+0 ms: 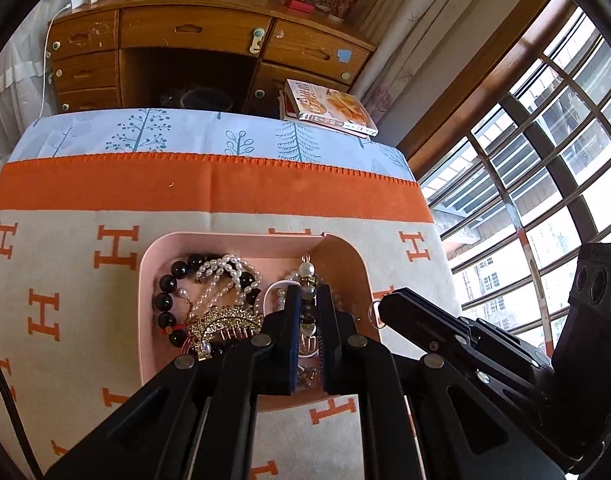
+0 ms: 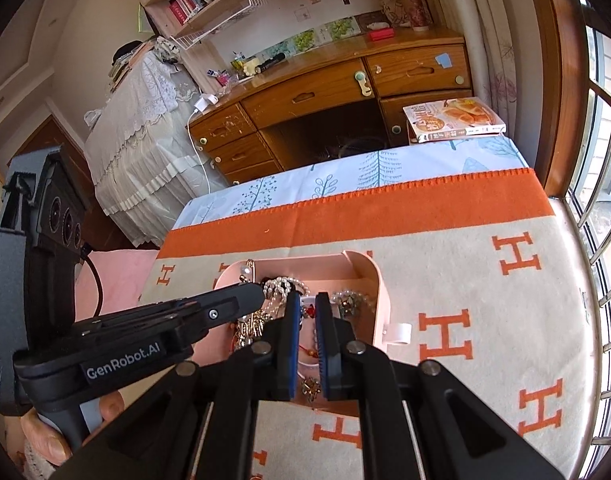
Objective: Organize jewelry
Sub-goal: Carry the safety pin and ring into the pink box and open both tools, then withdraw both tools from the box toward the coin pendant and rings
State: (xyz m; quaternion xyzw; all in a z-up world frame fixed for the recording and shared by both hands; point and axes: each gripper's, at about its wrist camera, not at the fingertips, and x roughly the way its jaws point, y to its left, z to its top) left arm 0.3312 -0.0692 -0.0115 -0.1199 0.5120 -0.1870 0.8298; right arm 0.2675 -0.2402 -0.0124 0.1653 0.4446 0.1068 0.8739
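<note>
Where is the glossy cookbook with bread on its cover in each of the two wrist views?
Left wrist view: the glossy cookbook lies upper centre-right, at the table's far right corner.
Right wrist view: the cookbook lies upper right, below the desk drawers.
Shared landmark: the brown wooden desk.

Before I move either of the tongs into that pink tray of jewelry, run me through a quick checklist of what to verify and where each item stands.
1. Pink tray resting flat on the H-patterned blanket: ok.
2. Left tongs open enough to take a piece: not ok, they are shut.
3. Right tongs open enough: not ok, also shut.
4. Tongs clear of each other: cannot tell, both tips crowd over the tray.
5. One piece free to lift alone: not ok, the pearl strand lies across the black bead bracelet and over the gold comb.
6. Anything already held: cannot tell, beads show in the gap of the left tongs.
</note>
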